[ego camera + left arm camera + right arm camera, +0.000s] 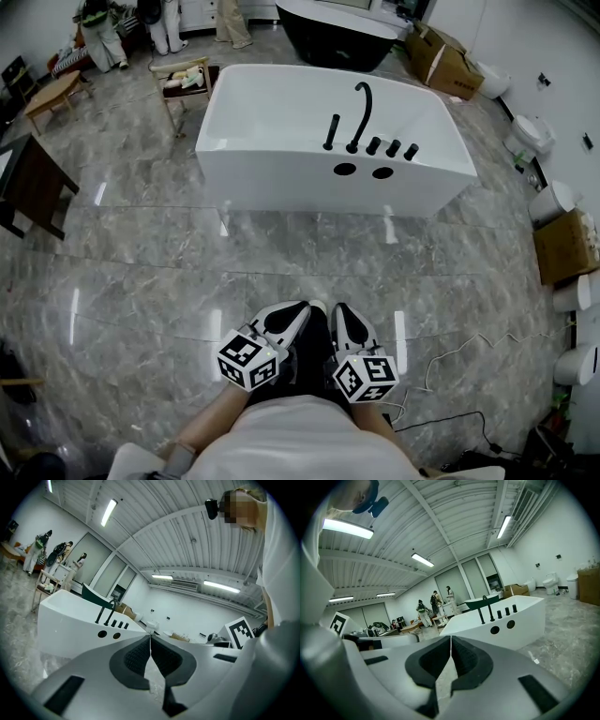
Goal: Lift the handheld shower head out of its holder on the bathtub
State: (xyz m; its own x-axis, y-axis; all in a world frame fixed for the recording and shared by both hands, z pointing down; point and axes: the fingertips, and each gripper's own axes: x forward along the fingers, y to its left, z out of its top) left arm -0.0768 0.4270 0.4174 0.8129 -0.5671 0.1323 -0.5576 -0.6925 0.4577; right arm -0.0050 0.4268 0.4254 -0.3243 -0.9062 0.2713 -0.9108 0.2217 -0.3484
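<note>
Glossy white bathtub (272,155) on veined marble floor (141,272).
Slim black shower head (332,131) upright on its rim, holder (328,147) indistinct; left gripper (298,309), right gripper (339,309) pinched together, empty.

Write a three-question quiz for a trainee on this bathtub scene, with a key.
1. True or false: in the head view, the handheld shower head stands upright on the rim of the bathtub, left of the curved spout.
2. How many round holes show in the bathtub's near wall? A) one B) two C) four
3. Fill in: the left gripper and the right gripper are both ____, with nothing between the jaws.

Key: 1 true; 2 B; 3 shut.
</note>
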